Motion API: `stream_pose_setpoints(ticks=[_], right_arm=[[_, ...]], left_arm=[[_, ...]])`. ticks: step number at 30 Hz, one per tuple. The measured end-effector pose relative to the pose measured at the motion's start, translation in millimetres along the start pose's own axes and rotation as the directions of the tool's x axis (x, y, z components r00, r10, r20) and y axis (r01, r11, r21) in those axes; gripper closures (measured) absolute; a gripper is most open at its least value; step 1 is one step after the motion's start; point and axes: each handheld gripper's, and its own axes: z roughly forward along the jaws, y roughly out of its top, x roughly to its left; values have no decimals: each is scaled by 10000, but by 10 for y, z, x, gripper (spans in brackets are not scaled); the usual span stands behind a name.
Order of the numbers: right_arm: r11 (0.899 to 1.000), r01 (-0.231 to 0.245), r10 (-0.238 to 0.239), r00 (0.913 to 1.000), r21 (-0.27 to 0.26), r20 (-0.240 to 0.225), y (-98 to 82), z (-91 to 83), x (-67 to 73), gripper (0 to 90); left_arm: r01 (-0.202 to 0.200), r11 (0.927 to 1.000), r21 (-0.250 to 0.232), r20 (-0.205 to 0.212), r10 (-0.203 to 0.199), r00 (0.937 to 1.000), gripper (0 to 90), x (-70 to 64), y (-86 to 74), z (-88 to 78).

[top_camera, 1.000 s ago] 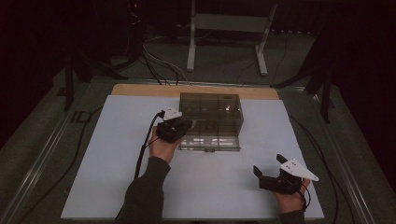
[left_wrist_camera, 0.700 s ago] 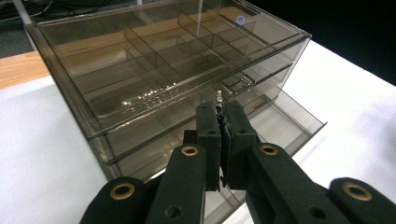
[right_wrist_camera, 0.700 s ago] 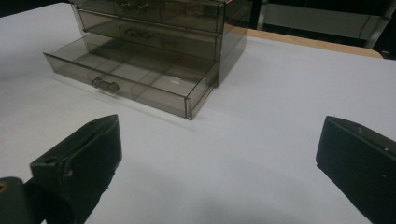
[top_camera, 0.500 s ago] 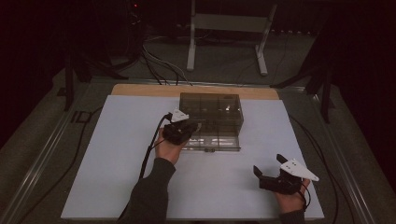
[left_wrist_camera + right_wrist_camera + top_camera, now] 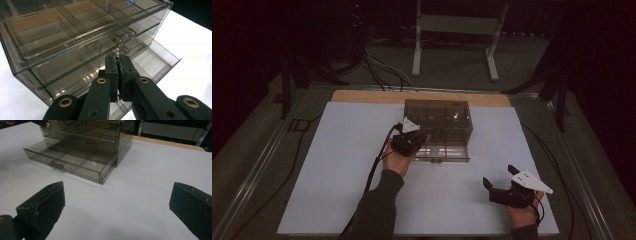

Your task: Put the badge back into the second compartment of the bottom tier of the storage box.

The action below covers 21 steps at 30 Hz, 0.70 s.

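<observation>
Left gripper view: my left gripper jaws shut, seemingly pinching a drawer knob of the organizer; it could slip off. Right gripper jaws gape empty.

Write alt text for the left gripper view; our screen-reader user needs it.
Closed black tongs reach up toward a small clear knob on a smoky transparent drawer box. Its bottom drawer is pulled out over a white table.

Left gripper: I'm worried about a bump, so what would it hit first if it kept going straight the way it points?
Probably the small clear knob on the middle drawer of the see-through drawer box. The left gripper, fingers shut, points right at it; depth is hard to judge.
</observation>
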Motion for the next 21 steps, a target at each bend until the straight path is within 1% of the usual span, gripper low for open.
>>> stream_pose_setpoints(ticks=[7, 21], right_arm=[[10000, -27, 27, 10000, 6, -10, 1, 5, -5, 7], [10000, 6, -6, 10000, 12, -30, -3, 10, -12, 7]], left_arm=[[-21, 9999, 159, -35, 22, 10000, 884, -20, -22, 84], [-95, 9995, 317, -75, 97, 9999, 884, -52, -34, 200]])
